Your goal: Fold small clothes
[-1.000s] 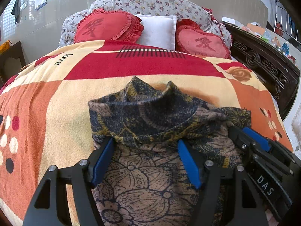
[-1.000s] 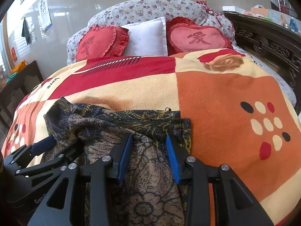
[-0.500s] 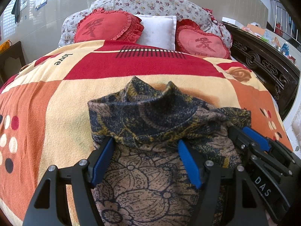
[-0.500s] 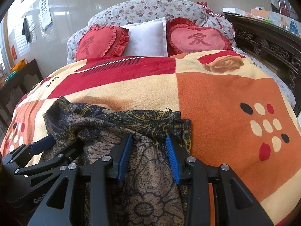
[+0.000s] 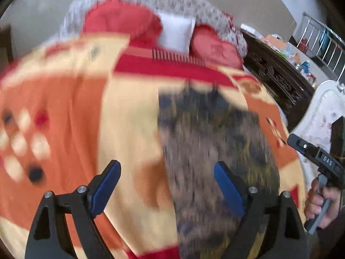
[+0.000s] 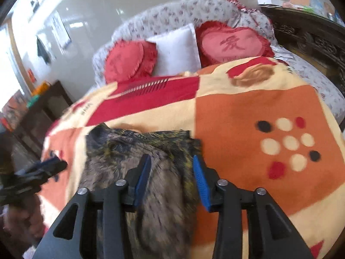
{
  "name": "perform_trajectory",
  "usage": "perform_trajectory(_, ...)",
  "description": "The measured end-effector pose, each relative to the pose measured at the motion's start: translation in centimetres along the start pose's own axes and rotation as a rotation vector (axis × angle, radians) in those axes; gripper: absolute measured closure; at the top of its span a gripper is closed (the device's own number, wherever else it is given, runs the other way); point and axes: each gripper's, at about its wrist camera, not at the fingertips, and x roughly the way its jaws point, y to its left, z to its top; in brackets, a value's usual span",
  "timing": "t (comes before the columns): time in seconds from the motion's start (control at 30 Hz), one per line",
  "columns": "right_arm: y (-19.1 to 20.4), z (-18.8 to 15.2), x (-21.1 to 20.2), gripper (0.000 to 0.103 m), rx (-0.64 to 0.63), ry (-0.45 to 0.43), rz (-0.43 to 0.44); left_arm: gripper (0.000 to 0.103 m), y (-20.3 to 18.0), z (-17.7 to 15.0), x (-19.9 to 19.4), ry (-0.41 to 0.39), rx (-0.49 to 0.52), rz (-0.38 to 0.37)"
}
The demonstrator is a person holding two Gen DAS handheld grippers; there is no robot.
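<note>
White capital letters "DAS" stand on the black body of the right tool [image 5: 319, 159], seen at the right edge of the left wrist view. A darker red Chinese character, too soft to read with certainty, sits in the middle of the red heart-shaped frilled cushion [image 6: 232, 43] at the head of the bed. Small dark lettering on a cream band of the orange, red and cream patterned blanket [image 6: 248, 108] is too blurred to read. The wall posters [image 6: 61, 30] carry print too small to make out.
</note>
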Motion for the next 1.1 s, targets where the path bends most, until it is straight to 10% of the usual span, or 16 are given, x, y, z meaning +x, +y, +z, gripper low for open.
perform_trajectory(0.17, -3.5, -3.3, -1.0, 0.034, 0.104, 0.047, 0.077, 0.013, -1.3, -2.6, 3.4, 0.117, -0.053, -0.209)
perform_trajectory(0.47, -4.5, -5.8, 2.9, 0.032, 0.142, 0.087, 0.205, 0.013, -0.6, -0.9, 5.1, 0.106, -0.229, -0.360)
perform_trajectory(0.67, -6.7, -6.6, 5.6, 0.021, 0.336, 0.112, 0.417, 0.031, -0.5, -1.0, 5.6, 0.104, -0.235, -0.341)
perform_trajectory(0.77, -6.6, -7.2, 6.0, 0.021, 0.369, 0.164, 0.658, 0.041, -0.6, -0.9, 5.7, 0.099, -0.230, -0.309)
perform_trajectory(1.0, -5.4, -7.6, 6.4, 0.043, 0.285, 0.156, 0.601, 0.044, 0.3, -1.1, 5.8, 0.100, -0.239, -0.299)
perform_trajectory(1.1, -3.4, -7.9, 6.1, 0.053, 0.148, 0.161, 0.545, 0.080, -0.1, -0.9, 5.3, 0.090, -0.196, -0.223)
